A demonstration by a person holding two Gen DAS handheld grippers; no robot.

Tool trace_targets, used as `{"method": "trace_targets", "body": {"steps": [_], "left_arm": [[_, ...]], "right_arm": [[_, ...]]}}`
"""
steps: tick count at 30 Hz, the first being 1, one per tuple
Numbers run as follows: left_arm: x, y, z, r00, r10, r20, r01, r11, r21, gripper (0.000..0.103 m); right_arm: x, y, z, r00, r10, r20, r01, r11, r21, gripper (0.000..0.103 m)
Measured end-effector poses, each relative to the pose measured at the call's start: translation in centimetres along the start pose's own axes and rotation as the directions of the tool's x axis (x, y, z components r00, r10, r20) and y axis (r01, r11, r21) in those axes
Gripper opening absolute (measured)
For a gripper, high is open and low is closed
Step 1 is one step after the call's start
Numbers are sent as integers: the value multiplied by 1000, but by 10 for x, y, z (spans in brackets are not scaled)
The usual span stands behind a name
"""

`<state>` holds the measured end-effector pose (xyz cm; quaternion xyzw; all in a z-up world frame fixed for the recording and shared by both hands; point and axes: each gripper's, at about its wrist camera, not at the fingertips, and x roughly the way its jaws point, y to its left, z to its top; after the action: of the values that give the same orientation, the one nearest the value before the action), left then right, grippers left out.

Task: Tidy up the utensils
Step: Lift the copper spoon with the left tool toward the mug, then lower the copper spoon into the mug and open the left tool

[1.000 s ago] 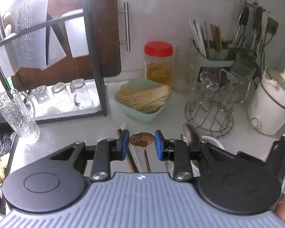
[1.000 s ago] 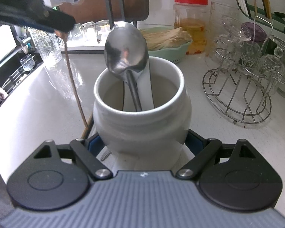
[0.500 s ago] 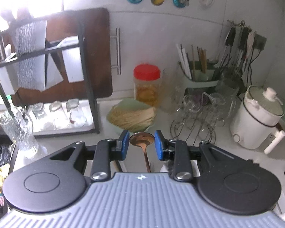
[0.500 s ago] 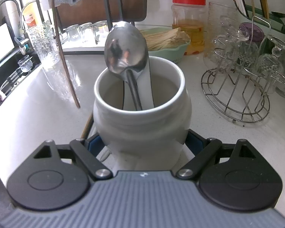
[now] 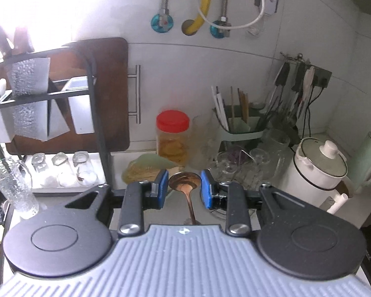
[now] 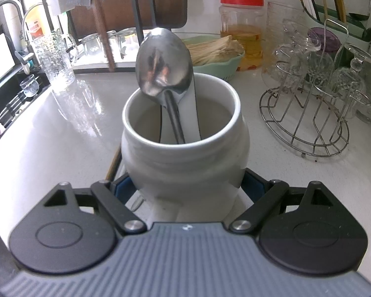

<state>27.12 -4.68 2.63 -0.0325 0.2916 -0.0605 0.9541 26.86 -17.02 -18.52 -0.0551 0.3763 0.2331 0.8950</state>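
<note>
**Wooden spoon held aloft, white jar clamped on the counter**

The left gripper (image 5: pixel 183 185) is holding a wooden spoon (image 5: pixel 184 182), its bowl showing between the two blue pads (image 5: pixel 162 188) and its handle running back under the gripper body. The pads are standing a little wider than the bowl, so the grip itself is hidden; whether the jaws are pinching the handle cannot be told from this view. In the right wrist view the same spoon's handle (image 6: pixel 101 22) is hanging upright, well above the counter (image 6: pixel 49 133) and off to the left of the jar, in front of the dish rack (image 6: pixel 136 12).

The right gripper (image 6: pixel 185 188) is clamping a white jar (image 6: pixel 185 158) on both sides, low on its belly. The jar is standing upright on the counter, directly ahead of the gripper. Inside it a metal spoon (image 6: pixel 164 64) is leaning bowl-up against the far rim, with a white utensil (image 6: pixel 194 113) just behind it. A thin brown stick (image 6: pixel 113 160) is lying on the counter beside the jar's left side, partly hidden by it.

Beyond the jar are sitting a green basket (image 6: pixel 220 66), a red-lidded jar (image 6: pixel 242 32) and a wire glass stand (image 6: pixel 306 113). A tall textured glass (image 5: pixel 14 188) is standing near the sink edge.
</note>
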Motion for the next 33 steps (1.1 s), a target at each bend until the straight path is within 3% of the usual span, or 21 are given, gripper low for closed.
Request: {"method": "trace_targets", "body": {"steps": [5,12,18,23,26,29,33], "left_arm": [[16,-4,-5,998,-49,-42,48,999,-12,33],[39,-16,-19,996,-38,-85,43,998,55,33],[57,-18,-30,984,-49,-173,63,995,75,33],[70,-16,-28,949,-63,-307,90,993,72,33],[79,-14,-27,913,-110,-392,134,990,35,33],[85,-15,-27,882,-144,-449,172,985,21,33],[92,-20,-29,855,-158,-493,196,980,25,33]], "right_arm": [[0,-1,0,1000,3,0,-3,1000,0,91],[0,-1,0,1000,3,1,-3,1000,0,91],[0,-1,0,1000,4,1,-4,1000,1,91],[0,-1,0,1000,4,-1,-4,1000,2,91],[0,0,0,1000,4,0,-4,1000,0,91],[0,0,0,1000,5,2,-5,1000,0,91],[0,0,-2,1000,4,9,-4,1000,-2,91]]}}
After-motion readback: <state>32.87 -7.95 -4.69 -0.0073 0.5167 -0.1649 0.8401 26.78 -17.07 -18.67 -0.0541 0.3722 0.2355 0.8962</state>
